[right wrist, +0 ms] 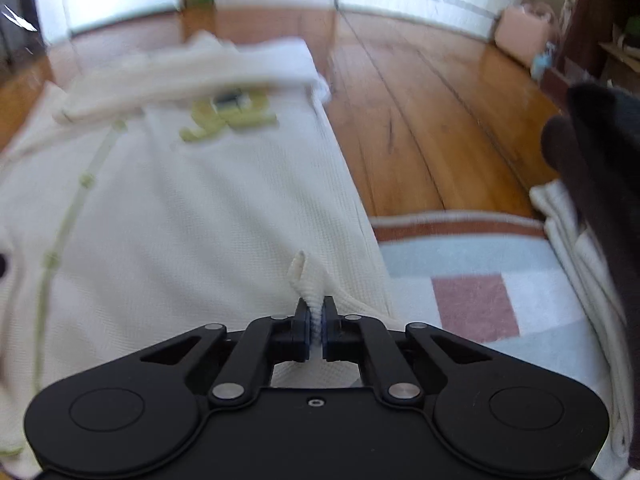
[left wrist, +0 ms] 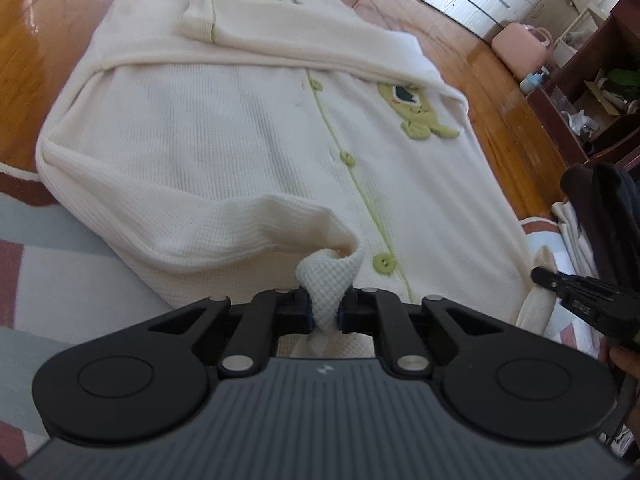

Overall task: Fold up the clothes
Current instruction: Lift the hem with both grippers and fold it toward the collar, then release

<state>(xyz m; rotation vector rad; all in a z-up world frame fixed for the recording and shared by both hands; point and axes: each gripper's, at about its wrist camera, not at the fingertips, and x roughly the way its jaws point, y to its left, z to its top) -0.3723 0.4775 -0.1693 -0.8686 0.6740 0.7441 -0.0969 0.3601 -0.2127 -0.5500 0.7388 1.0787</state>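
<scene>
A cream knit cardigan (left wrist: 224,136) with green buttons and a green animal patch (left wrist: 420,112) lies flat on the floor, one sleeve folded across its chest. My left gripper (left wrist: 325,312) is shut on a pinch of its near hem, beside the button placket. My right gripper (right wrist: 316,330) is shut on the hem near the cardigan's (right wrist: 200,208) right edge. The right gripper also shows at the right edge of the left wrist view (left wrist: 538,276). The right wrist view is blurred.
The cardigan lies partly on a wooden floor (right wrist: 420,128) and partly on a rug (right wrist: 472,280) of grey, white and red blocks. Folded white and dark clothes (right wrist: 592,208) are stacked at the right. A pink case (left wrist: 518,50) and a dark wooden shelf (left wrist: 592,92) stand far right.
</scene>
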